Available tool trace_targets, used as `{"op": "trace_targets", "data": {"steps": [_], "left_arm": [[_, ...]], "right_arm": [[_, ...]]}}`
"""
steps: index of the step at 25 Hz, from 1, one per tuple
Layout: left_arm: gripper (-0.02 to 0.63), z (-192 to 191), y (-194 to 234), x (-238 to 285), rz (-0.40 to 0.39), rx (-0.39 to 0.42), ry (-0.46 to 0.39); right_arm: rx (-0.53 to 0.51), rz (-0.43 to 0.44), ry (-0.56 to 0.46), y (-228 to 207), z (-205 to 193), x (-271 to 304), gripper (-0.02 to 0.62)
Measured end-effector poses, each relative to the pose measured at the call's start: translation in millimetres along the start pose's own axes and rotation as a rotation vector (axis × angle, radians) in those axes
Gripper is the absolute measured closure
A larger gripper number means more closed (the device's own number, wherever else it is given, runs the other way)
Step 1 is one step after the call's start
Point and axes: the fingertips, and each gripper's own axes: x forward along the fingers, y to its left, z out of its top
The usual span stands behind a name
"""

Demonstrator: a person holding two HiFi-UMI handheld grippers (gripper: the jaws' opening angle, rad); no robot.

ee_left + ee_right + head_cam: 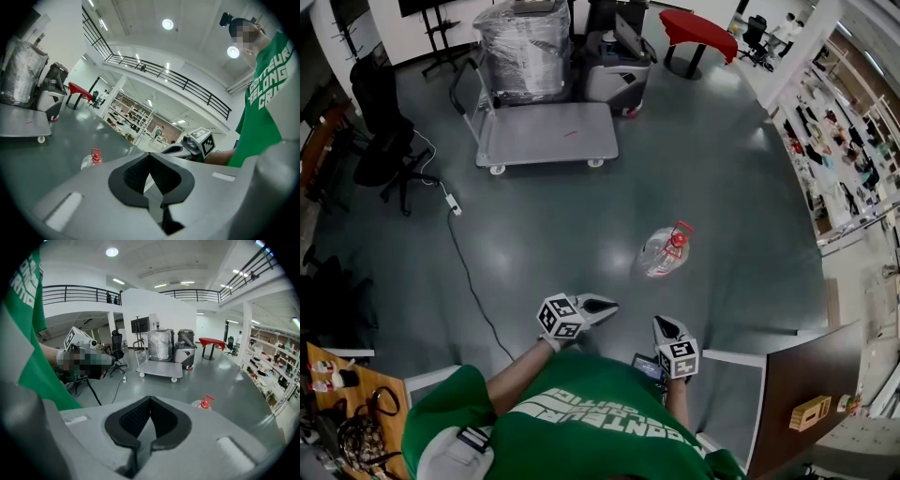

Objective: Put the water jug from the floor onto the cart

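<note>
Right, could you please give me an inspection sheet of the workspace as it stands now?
Surface: glossy grey floor.
Job's things: water jug, clear with a red cap and handle, stands on the floor; cart stands apart beyond it, with most of its deck free.
Clutter: wrapped bundle at the cart's far end; grey machine beside it; office chair left of the cart.
Tools: left tool and right tool are both shut with nothing between the jaws, short of the jug.
Cables: power strip with a black cable trailing across the floor.
Surroundings: red table; shelving on the right.
</note>
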Motion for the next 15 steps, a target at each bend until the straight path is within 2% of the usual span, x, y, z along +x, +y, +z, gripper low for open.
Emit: {"op": "trace_targets", "data": {"steps": [5, 11, 15], "left_arm": [[0.597, 4, 7, -9, -0.009, -0.001, -0.014], [0.597, -4, 14, -20, -0.005, -0.02, -0.015], [0.597, -5, 16, -17, 0.013, -0.022, -0.015]], "right_arm": [[-0.024, -0.009, 0.022, 5, 8, 2, 0.601], [-0.098, 0.033, 0.095, 27, -3, 12, 0.601], [-0.098, 0.066, 0.109, 25, -6, 19, 0.603]]}}
